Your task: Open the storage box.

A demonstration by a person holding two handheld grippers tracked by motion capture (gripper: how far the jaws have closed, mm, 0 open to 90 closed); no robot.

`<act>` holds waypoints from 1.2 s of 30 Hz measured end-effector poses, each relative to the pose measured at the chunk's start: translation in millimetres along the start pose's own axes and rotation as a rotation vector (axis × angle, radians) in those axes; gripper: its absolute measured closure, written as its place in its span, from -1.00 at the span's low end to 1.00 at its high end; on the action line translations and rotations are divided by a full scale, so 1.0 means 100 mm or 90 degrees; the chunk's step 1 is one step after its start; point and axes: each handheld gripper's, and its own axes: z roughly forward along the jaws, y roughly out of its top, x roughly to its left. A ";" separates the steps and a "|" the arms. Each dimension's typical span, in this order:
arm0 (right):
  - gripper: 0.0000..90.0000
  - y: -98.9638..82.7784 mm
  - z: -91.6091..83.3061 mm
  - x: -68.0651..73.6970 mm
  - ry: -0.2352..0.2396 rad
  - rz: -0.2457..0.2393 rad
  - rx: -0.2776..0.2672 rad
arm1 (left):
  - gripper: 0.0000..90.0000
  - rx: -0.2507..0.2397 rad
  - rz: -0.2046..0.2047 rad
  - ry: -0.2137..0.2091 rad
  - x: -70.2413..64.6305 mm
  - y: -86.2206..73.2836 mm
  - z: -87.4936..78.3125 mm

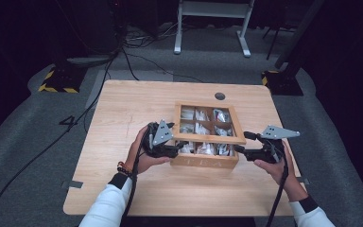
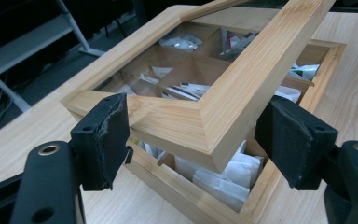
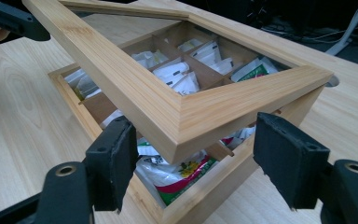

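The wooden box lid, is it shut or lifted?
Lifted. The lid tilts above the wooden box, with a gap at its near corners showing packets beneath.

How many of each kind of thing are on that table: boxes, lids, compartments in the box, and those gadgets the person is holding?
Wooden box: 1
Framed lid, raised at the front over the box: 1
Compartments in the box, three rows of three: 9
Hand-held grippers, left hand-held gripper and right hand-held gripper, one at each front corner of the lid: 2
Total without compartments: 4
The packets inside are too many to count.

Bright tabletop [image 1: 123,113] — dark surroundings, soft focus
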 end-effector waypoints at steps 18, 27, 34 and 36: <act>-0.35 -0.50 -0.20 -0.30 -0.037 -0.038 0.053 | -0.24 -0.036 -0.003 0.002 0.15 0.20 -0.08; -0.36 -0.88 -0.19 -0.44 -0.046 0.011 0.091 | -0.10 -0.052 0.001 -0.002 0.24 0.32 -0.10; -0.36 -1.02 -0.16 -0.52 -0.050 0.035 0.099 | -0.04 -0.067 -0.006 -0.001 0.33 0.41 -0.09; -0.36 -1.02 -0.16 -0.52 -0.050 0.039 0.097 | -0.03 -0.071 -0.007 -0.002 0.35 0.44 -0.09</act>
